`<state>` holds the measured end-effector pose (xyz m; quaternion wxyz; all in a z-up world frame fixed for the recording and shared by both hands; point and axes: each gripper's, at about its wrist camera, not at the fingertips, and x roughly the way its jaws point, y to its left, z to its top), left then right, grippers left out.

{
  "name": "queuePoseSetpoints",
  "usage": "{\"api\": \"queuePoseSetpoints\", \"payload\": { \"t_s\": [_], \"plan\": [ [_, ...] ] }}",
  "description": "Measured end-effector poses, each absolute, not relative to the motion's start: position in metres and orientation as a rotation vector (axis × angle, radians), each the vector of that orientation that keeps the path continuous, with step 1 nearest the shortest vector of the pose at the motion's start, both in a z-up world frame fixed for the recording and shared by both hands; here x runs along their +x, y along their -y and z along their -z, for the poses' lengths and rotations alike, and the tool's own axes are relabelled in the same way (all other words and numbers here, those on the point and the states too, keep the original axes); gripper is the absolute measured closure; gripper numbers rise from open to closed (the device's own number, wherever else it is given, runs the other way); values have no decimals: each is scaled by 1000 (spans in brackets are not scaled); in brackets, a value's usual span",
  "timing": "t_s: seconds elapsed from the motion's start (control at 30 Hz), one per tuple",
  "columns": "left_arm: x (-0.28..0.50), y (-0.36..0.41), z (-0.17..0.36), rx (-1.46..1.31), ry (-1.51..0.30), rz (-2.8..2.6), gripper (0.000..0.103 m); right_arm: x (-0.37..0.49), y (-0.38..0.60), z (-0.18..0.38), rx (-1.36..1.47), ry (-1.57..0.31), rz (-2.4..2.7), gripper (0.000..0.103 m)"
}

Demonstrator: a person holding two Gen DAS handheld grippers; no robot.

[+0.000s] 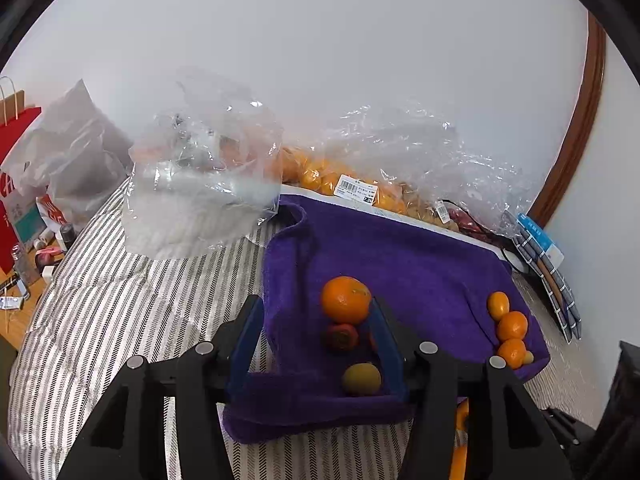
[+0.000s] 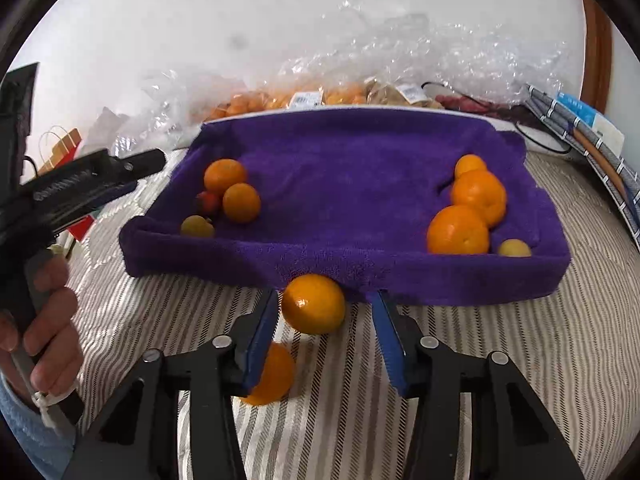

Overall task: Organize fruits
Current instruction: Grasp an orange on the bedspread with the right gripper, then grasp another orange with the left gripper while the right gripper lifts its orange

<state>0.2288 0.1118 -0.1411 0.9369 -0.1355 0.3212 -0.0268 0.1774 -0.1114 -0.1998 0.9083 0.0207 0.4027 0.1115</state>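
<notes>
Left wrist view: from above the tray's (image 1: 400, 248) left front corner, facing across it toward the wall, close. Right wrist view: lower, from just before the tray's (image 2: 360, 272) front edge, facing the same wall, close. Shared: purple tray, both fruit clusters, bags (image 1: 420, 160) (image 2: 400, 60) behind. Left gripper (image 2: 80, 188) seen at right view's left edge.
</notes>
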Motion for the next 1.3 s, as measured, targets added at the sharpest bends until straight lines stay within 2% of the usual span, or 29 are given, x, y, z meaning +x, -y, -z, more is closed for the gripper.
{"api": "queuePoseSetpoints", "payload": {
  "t_s": [0.2,0.23,0.27,0.6,0.83,1.07,1.3],
  "plan": [
    [230,-111,142,-281,-662,56,51,189,107,208,59,-882,-250,57],
    [230,-112,142,-281,-665,54,51,190,106,209,60,-883,-254,59],
    [231,-112,143,-283,-668,53,51,190,107,208,60,-883,-256,68],
    [222,-105,144,-257,-649,95,51,159,160,186,125,-790,-208,68],
    [200,-67,140,-162,-630,268,51,128,224,190,93,-762,-66,68],
    [168,-18,150,-37,-698,477,51,119,254,202,165,-757,-56,68],
    [172,7,172,17,-815,534,51,117,256,203,188,-742,-100,68]
  ]
}}
